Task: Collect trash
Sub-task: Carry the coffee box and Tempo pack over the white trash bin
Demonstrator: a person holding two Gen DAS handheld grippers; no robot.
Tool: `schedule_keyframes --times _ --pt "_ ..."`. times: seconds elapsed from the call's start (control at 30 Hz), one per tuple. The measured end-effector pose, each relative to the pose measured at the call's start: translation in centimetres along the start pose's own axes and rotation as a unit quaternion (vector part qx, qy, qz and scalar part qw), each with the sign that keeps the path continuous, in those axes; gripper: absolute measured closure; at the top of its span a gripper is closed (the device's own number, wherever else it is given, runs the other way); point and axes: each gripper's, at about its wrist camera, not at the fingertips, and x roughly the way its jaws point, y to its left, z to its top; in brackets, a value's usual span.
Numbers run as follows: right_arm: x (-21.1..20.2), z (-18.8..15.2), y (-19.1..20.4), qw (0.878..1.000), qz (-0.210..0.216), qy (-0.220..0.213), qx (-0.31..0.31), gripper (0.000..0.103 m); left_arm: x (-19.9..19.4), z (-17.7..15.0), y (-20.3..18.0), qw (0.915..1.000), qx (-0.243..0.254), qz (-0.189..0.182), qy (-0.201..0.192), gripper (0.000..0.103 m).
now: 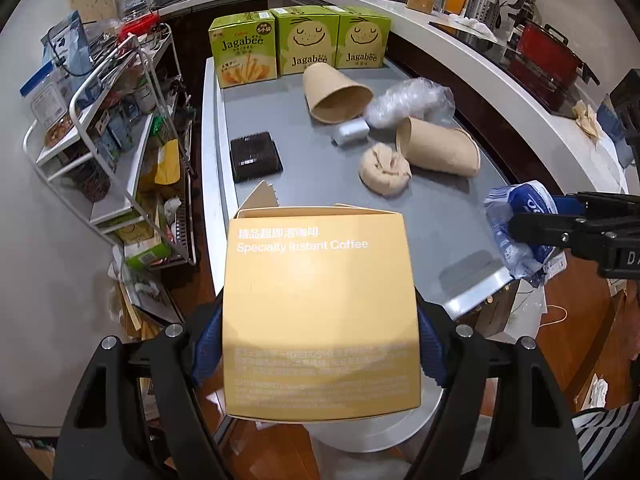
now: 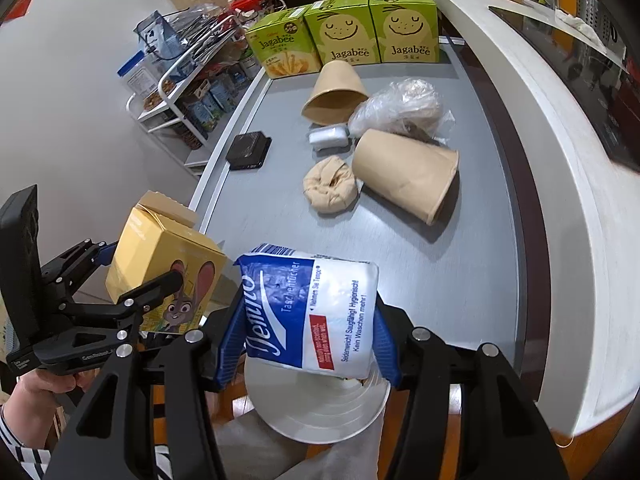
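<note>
My left gripper (image 1: 320,346) is shut on a yellow instant coffee box (image 1: 320,312), its blue pads pressing both sides; the box fills the lower middle of the left wrist view and also shows as the yellow box (image 2: 160,272) in the right wrist view. My right gripper (image 2: 308,344) is shut on a blue and white tissue pack (image 2: 320,312), seen too as a crumpled pack (image 1: 516,232). Both are held above the near end of the grey table (image 2: 400,256). On it lie two tipped brown paper cups (image 1: 336,94) (image 1: 440,150), a crumpled paper ball (image 1: 384,170), a clear plastic bag (image 1: 408,102), a small white packet (image 1: 352,130) and a black tray (image 1: 256,156).
Three green Jagabee boxes (image 1: 300,46) stand along the table's far end. A white wire rack (image 1: 100,120) full of goods is on the left, a white counter (image 1: 500,76) with a red pot (image 1: 548,56) curves along the right. A round white dish-like object (image 2: 320,412) sits below the grippers.
</note>
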Motion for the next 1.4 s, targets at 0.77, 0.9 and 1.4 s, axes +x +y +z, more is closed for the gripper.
schedule_keyframes --times 0.77,0.9,1.4 --pt "-0.9 -7.2 2.8 0.998 0.019 0.054 -0.038 0.05 -1.4 -7.1 -2.2 0.9991 0.008 -0.017 0.038 0.025" --pt "-0.4 -8.3 3.0 0.997 0.014 0.066 -0.044 0.05 -1.1 -8.1 -2.4 0.9986 0.013 -0.015 0.048 0.025" --pt "2.1 -11.3 2.1 0.993 0.002 0.111 -0.032 0.05 -0.2 -10.6 -4.7 0.9954 0.051 -0.026 0.077 0.025"
